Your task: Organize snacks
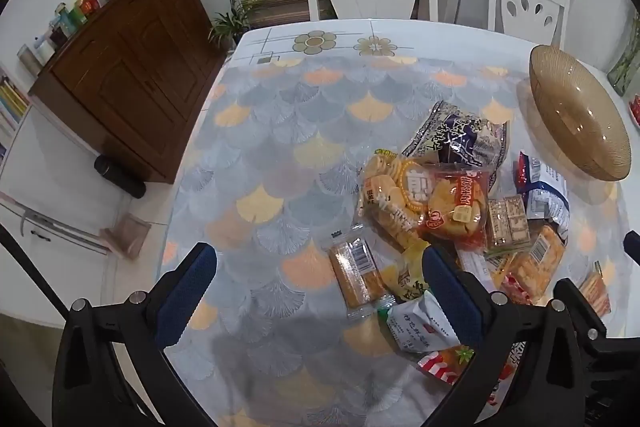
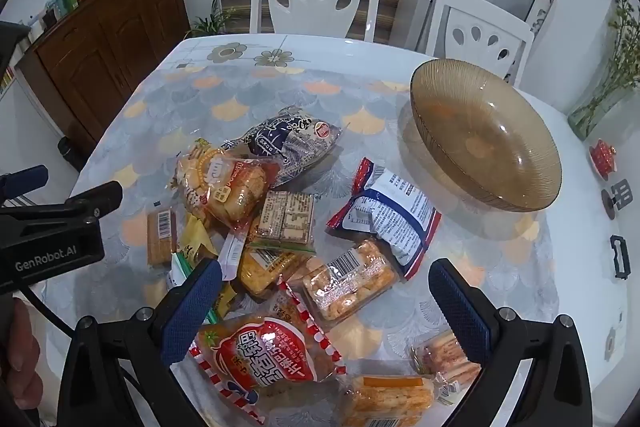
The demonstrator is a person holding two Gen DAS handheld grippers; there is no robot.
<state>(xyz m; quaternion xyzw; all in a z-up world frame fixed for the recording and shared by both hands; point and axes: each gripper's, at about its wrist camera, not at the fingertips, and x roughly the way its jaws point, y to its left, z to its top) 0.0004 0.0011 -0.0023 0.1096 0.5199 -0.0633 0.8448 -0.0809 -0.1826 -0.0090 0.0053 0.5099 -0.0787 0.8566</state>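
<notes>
Both the left claw (image 1: 320, 283) and right claw (image 2: 326, 301) are spread wide, empty, over snack packets (image 2: 280, 227) heaped on the desk (image 2: 500, 267) beside the bowl (image 2: 486, 135). Two slippery packets could be pinched together.

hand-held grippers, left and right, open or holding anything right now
Left hand-held gripper: open, holding nothing.
Right hand-held gripper: open, holding nothing, above the snack packets.

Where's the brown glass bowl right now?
The brown glass bowl sits empty at the table's far right in both views, right of the snack pile, nearest the blue-and-white packet.
</notes>
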